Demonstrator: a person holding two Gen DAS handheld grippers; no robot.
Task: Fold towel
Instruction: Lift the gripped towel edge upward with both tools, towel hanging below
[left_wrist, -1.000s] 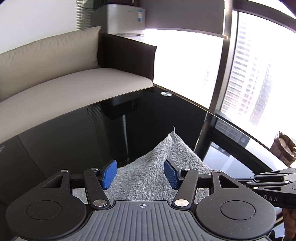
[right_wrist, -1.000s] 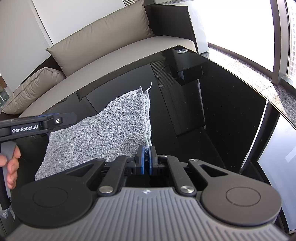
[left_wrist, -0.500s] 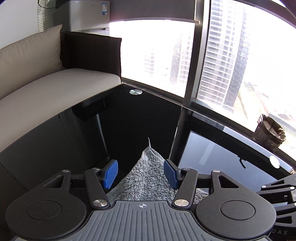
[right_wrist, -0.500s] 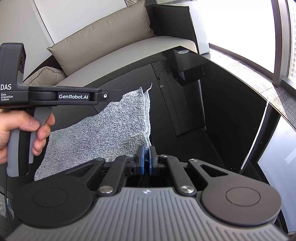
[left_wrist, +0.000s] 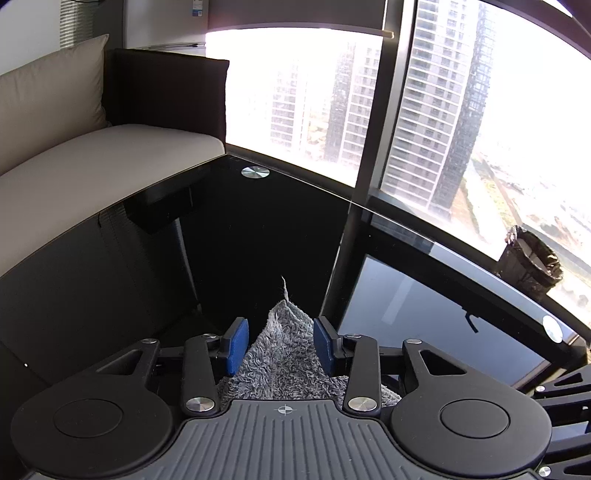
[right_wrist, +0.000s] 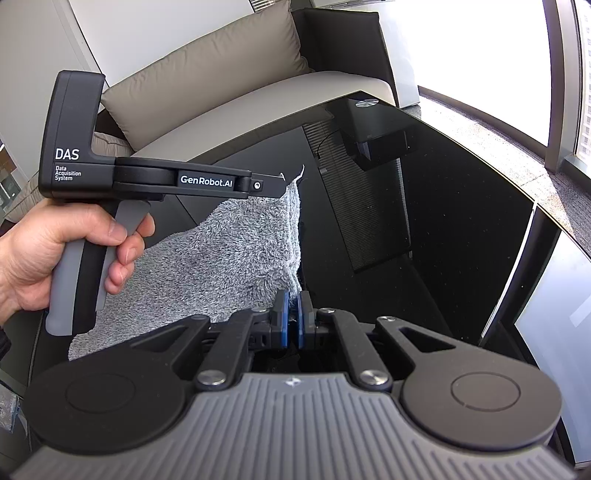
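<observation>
Towel (right_wrist: 236, 258) — grey, laid folded on the black table (right_wrist: 461, 221). Near corner was pinched by the right gripper (right_wrist: 291, 319). Far corner lay between the left gripper (left_wrist: 281, 345) pads, just narrowed — not yet pressed.

My towel (right_wrist: 229, 266) is mottled grey, shaggy pile, with a paler, near-white edge and a white thread at its far corner. The table (left_wrist: 258, 229) is glossy black glass with a round silver cap (left_wrist: 255, 172). My left gripper (left_wrist: 280, 345) and right gripper (right_wrist: 291, 319) are matte black with blue pads on the fingers (left_wrist: 236, 345) and a ribbed grey plate; the left one's side carries white lettering and a grey handle. The sofa (right_wrist: 236, 110) has beige cushions on a dark brown frame. A black-lined bin (left_wrist: 530, 264) stands by the window.
</observation>
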